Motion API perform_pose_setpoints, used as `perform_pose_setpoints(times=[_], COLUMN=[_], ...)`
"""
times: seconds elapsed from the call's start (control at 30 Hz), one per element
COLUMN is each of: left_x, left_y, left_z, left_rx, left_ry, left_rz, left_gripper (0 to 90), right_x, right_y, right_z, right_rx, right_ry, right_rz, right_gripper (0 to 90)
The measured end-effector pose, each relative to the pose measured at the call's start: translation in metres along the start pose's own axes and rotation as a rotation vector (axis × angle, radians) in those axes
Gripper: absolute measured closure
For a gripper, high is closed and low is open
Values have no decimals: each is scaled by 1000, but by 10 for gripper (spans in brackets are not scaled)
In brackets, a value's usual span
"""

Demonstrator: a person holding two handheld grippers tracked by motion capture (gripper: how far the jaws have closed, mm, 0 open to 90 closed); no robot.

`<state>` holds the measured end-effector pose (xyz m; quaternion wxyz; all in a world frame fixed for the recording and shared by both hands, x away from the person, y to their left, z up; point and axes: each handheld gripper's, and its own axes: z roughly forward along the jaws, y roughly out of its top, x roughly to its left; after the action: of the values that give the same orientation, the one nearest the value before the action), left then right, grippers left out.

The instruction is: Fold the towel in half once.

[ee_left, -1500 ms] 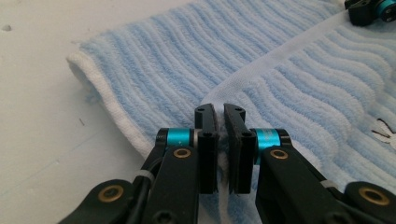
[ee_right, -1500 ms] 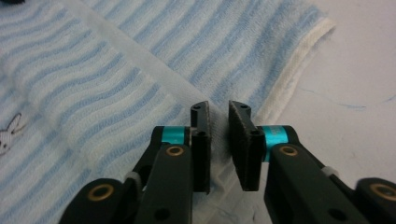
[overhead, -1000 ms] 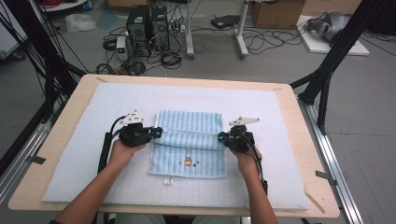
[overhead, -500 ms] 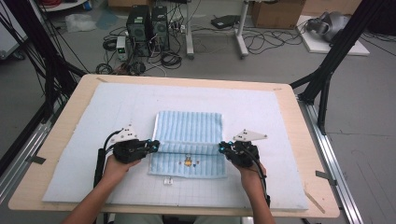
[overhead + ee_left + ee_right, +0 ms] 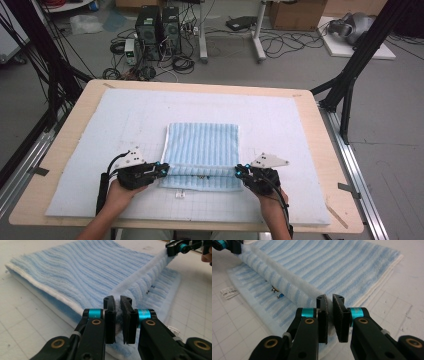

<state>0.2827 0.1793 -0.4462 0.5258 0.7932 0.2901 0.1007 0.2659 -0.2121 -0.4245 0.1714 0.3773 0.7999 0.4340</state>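
Observation:
A light blue striped towel (image 5: 202, 142) lies on the pale gridded mat (image 5: 280, 125), partly folded over itself. My left gripper (image 5: 162, 169) is shut on the left end of the raised fold, and its own view shows the towel's white hem (image 5: 140, 277) pinched between its jaws (image 5: 118, 302). My right gripper (image 5: 239, 171) is shut on the fold's right end, with cloth squeezed between its pads (image 5: 330, 302). The fold (image 5: 274, 275) hangs stretched between the two grippers, just above the towel's near edge. A small white care label (image 5: 229, 293) sticks out at that near edge.
The mat covers a wooden table (image 5: 330, 200), with open mat to the left and right of the towel. Black frame legs (image 5: 350, 75) stand at the table's right, and computers (image 5: 155, 25) and cables lie on the floor beyond the far edge.
Both hands have drawn back toward the near table edge, pulling the towel's held edge over the rest of the towel. The fold now lies close to the near edge.

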Motion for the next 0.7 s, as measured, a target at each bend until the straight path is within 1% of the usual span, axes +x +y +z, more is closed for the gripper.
perform_pose_setpoints(times=[0.03,0.07,0.1,0.13,0.17,0.2,0.23,0.27,0.33,0.37,0.4,0.47,0.5,0.57,0.6,0.7], left_x=[-1,-1,-1,0,1,3,5,7,10,11,12,15,16,17,16,16], left_y=[-1,-2,-2,-2,-1,0,2,3,6,6,7,7,7,6,5,5], left_z=[0,1,0,-1,-2,-5,-8,-11,-17,-18,-19,-20,-20,-17,-15,-10], left_rx=[6,16,17,11,1,-12,-33,-49,-79,-89,-98,-111,-105,-88,-71,-47], left_ry=[-2,2,-2,-6,6,12,19,28,34,37,39,45,47,52,53,54], left_rz=[-2,-22,-36,-52,-70,-96,-108,-112,-121,-126,-125,-134,-134,-133,-132,-129], left_gripper=[809,765,700,673,620,555,543,544,543,544,548,553,556,561,562,566], right_x=[1,2,2,2,2,1,1,1,0,-1,-2,-3,-2,1,2,10], right_y=[-1,-2,-3,-4,-6,-6,-7,-6,-3,-2,-2,-4,-5,-7,-7,-11], right_z=[-1,-2,-3,-4,-4,-5,-8,-12,-18,-20,-19,-12,-6,3,7,17], right_rx=[3,7,8,9,12,10,-7,-36,-88,-96,-92,-52,-24,11,37,118], right_ry=[-1,-5,-3,1,12,29,44,54,48,36,30,14,13,11,16,11], right_rz=[-2,-3,-3,-2,5,20,42,56,68,72,72,70,57,38,28,-32], right_gripper=[830,829,827,813,748,657,615,608,593,595,603,606,613,626,639,677])
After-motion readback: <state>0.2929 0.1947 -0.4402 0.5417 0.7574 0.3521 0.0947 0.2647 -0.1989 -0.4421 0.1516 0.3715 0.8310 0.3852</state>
